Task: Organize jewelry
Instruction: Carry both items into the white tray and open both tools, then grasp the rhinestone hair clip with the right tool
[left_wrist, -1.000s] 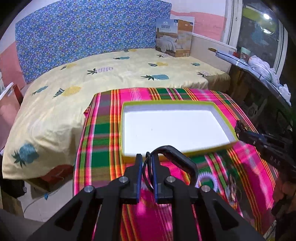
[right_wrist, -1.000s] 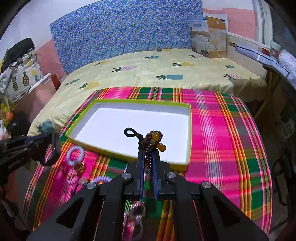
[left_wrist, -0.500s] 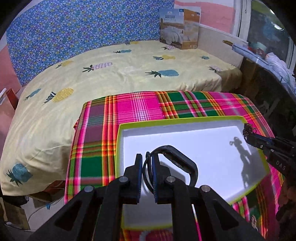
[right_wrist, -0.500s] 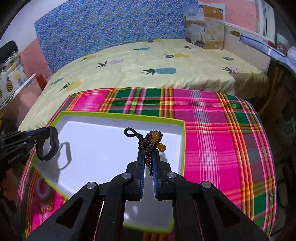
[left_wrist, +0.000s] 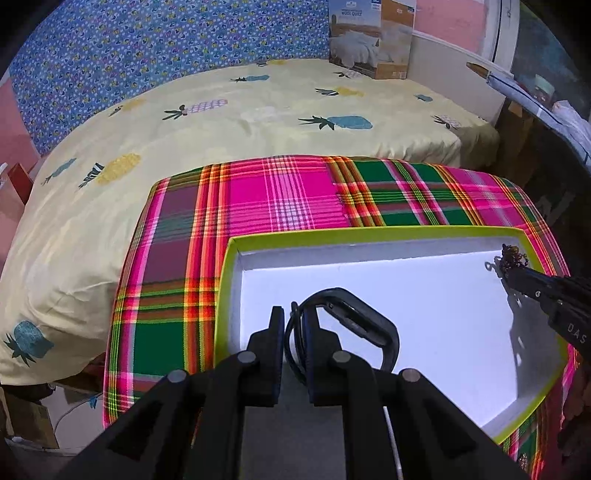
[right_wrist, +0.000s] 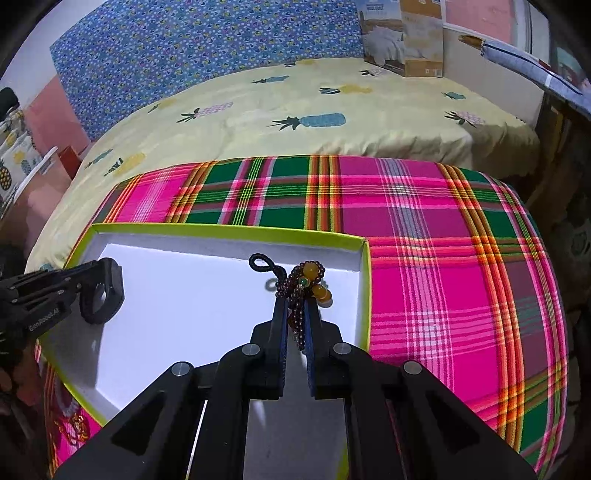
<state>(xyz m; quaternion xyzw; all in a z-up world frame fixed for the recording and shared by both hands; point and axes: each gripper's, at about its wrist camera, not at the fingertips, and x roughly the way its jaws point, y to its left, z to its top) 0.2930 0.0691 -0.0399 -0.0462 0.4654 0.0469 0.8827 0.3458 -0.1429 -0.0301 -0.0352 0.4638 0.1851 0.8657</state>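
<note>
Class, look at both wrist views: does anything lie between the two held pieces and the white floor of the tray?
Nothing visible does. The black bangle in the left gripper and the beaded bracelet in the right gripper both hang over the tray, whose floor shows only their shadows.

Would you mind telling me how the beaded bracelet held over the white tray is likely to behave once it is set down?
The beaded bracelet will probably collapse into a loose heap, since its strands droop between the right claw pads. Its round amber beads may roll slightly, though the tray wall should contain them. It looks light.
</note>
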